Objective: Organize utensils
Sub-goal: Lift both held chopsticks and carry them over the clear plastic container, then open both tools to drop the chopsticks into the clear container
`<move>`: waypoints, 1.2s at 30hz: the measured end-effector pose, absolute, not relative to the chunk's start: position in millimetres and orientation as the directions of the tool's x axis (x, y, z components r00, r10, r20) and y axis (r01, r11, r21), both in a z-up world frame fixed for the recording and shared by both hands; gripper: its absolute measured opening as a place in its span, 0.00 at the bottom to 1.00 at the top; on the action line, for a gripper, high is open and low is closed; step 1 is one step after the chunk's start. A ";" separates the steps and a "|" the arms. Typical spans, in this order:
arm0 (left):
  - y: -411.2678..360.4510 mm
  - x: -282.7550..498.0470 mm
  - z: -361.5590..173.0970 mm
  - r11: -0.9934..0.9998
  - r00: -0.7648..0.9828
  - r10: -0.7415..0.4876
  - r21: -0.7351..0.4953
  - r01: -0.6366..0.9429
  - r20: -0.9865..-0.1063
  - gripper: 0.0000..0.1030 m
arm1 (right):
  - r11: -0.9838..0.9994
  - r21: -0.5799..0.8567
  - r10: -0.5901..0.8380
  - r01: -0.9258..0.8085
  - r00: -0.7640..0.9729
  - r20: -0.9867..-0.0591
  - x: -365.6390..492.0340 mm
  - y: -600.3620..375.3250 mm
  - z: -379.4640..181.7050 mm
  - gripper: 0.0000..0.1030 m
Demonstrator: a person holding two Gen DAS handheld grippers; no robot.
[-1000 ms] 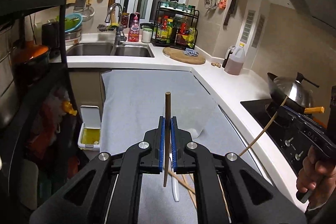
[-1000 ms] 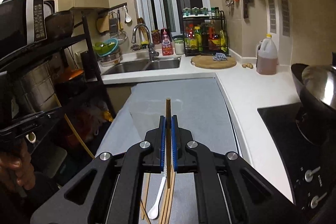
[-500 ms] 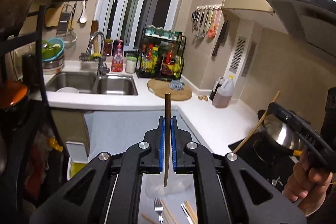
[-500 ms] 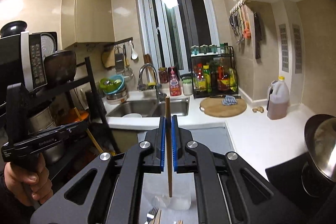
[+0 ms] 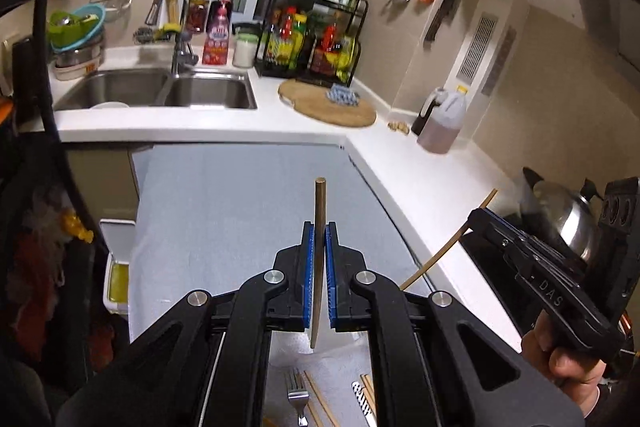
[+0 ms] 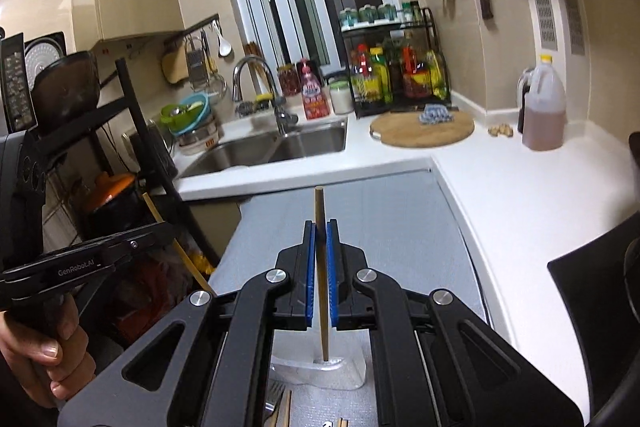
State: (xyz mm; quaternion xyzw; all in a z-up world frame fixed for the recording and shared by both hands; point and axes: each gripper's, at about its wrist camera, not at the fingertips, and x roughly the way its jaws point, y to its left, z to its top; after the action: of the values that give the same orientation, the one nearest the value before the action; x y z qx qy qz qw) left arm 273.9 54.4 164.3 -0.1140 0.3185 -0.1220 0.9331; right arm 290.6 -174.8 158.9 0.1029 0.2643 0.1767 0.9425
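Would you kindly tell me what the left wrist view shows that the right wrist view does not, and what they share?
Only the left wrist view shows the steel wok on the stove, the white bin by the floor, and the right claw from the side.

Only the right wrist view shows the black shelf rack with an orange pot, and the left claw from the side.

Both show the sink, round cutting board, oil jug, and a chopstick clamped upright.
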 end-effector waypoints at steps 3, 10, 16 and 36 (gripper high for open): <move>53.0 279.4 150.6 0.941 0.745 -0.309 -0.302 0.151 -0.591 0.05 | 0.915 0.289 0.394 -0.281 0.778 -0.490 294.9 -172.0 145.0 0.06; 48.5 286.0 132.5 0.939 0.707 -0.319 -0.313 0.144 -0.631 0.06 | 0.916 0.287 0.398 -0.282 0.741 -0.542 297.1 -166.8 122.7 0.09; 51.2 272.0 147.5 0.960 0.752 -0.250 -0.259 0.109 -0.610 0.42 | 0.945 0.245 0.324 -0.218 0.739 -0.591 290.0 -176.1 119.4 0.31; 48.8 137.6 140.7 0.987 0.854 -0.138 -0.139 0.078 -0.502 0.37 | 0.977 0.137 0.207 -0.163 0.875 -0.437 155.4 -216.9 114.5 0.32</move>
State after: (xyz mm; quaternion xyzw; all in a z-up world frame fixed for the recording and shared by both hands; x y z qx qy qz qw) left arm 137.6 48.8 140.7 -0.0569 0.2643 -0.0562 0.9611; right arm 155.4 -216.9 114.5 0.0478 0.2306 0.0955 0.9672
